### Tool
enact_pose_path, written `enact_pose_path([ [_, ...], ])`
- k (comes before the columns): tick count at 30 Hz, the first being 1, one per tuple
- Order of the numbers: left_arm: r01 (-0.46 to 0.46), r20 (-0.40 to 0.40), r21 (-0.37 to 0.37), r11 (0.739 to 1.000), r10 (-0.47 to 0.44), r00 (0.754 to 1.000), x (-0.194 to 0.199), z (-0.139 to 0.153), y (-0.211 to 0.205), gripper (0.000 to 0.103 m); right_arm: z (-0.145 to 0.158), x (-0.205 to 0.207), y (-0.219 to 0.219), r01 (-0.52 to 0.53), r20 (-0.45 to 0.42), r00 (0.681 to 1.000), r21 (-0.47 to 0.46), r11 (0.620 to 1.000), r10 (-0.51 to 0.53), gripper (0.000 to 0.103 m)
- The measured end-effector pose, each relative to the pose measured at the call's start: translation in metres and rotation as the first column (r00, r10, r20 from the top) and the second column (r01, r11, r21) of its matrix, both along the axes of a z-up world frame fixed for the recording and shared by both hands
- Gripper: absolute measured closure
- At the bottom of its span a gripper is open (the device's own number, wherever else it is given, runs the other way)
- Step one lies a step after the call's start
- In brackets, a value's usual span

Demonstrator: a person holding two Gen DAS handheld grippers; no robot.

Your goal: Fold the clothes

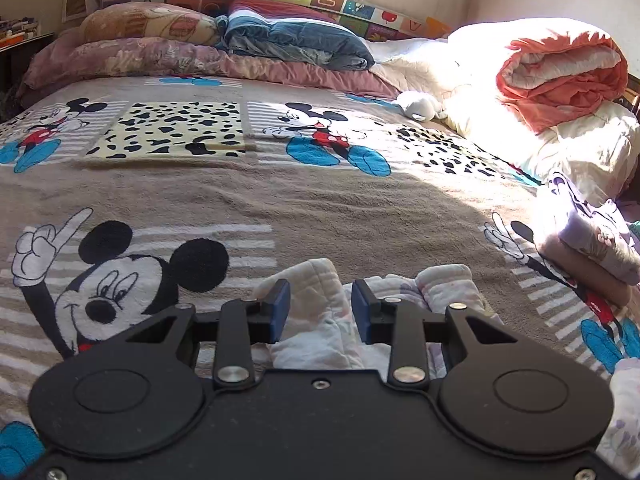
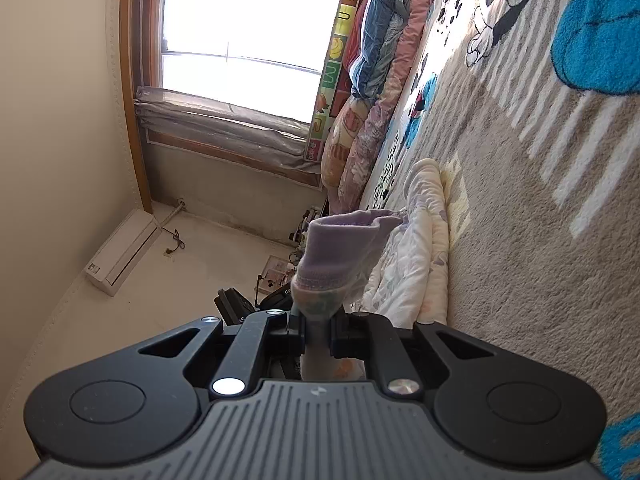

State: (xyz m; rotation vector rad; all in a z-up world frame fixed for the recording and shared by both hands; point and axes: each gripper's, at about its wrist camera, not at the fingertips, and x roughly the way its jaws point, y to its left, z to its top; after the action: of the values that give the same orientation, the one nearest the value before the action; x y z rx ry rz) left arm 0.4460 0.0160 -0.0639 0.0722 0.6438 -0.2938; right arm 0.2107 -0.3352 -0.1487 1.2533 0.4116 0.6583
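Flanking the garment: folded clothes, orange quilt, pillows.

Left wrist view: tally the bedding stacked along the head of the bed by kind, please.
Pillows: 2, patterned orange and blue
Folded quilts: 2, mauve floral and cream with orange lining
Total: 4

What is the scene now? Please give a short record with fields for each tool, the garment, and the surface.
left tool: open, above the white floral garment, not gripping it
right tool: shut on the lilac cuff of the garment
garment: crumpled, resting on the bed blanket
surface: beige cartoon-mouse blanket
folded pile: at the right edge of the bed
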Motion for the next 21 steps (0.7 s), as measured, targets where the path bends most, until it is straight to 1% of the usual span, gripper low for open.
enact_pose_path([
  [1,-0.006,0.006,-0.013,1.000,0.006,1.000,0.001,0.003,0.004,0.082,0.001,0.000,0.000,-0.001,0.002,1.000,0.000,1.000,0.001,0.091],
  [3,-0.017,0.017,-0.040,0.999,0.018,1.000,0.002,0.009,0.011,0.090,0.000,0.000,0.000,-0.002,0.002,1.000,0.000,1.000,0.002,0.091],
  [4,-0.006,0.017,-0.025,1.000,0.006,1.000,0.006,0.006,0.005,0.093,0.000,0.001,0.000,-0.002,0.000,1.000,0.001,1.000,0.002,0.091],
  [6,0.058,-0.002,0.033,0.998,-0.058,0.998,0.014,-0.008,-0.012,0.094,-0.001,0.002,-0.001,-0.002,-0.004,1.000,0.003,1.000,0.002,0.091],
  [7,0.097,-0.035,0.083,0.992,-0.094,0.995,0.017,-0.019,-0.024,0.094,-0.001,0.002,-0.001,-0.003,-0.005,1.000,0.004,1.000,0.003,0.091],
  [9,0.112,-0.047,0.139,0.984,-0.107,0.993,0.017,-0.028,-0.033,0.099,-0.002,0.003,-0.001,-0.005,-0.007,1.000,0.006,1.000,0.006,0.091],
  [10,0.118,-0.052,0.165,0.979,-0.111,0.992,0.017,-0.032,-0.037,0.100,-0.002,0.003,-0.001,-0.007,-0.008,1.000,0.007,1.000,0.007,0.091],
  [11,0.124,-0.056,0.192,0.974,-0.115,0.992,0.017,-0.036,-0.041,0.100,-0.003,0.003,-0.001,-0.008,-0.009,1.000,0.006,1.000,0.009,0.091],
  [14,0.136,-0.077,0.238,0.962,-0.121,0.990,0.019,-0.036,-0.046,0.100,-0.006,0.005,-0.001,-0.012,-0.019,1.000,0.013,1.000,0.013,0.091],
  [19,0.099,-0.055,0.111,0.989,-0.093,0.994,0.013,-0.006,-0.025,0.100,-0.006,0.004,0.000,-0.005,-0.019,1.000,0.006,1.000,0.005,0.091],
  [20,0.079,-0.033,0.075,0.994,-0.076,0.997,0.005,0.001,-0.016,0.100,-0.006,0.004,0.000,-0.002,-0.019,1.000,0.003,1.000,0.002,0.091],
  [21,0.063,-0.017,0.064,0.996,-0.062,0.998,-0.001,0.006,-0.016,0.100,-0.006,0.004,0.000,0.001,-0.020,1.000,0.003,1.000,-0.001,0.091],
])
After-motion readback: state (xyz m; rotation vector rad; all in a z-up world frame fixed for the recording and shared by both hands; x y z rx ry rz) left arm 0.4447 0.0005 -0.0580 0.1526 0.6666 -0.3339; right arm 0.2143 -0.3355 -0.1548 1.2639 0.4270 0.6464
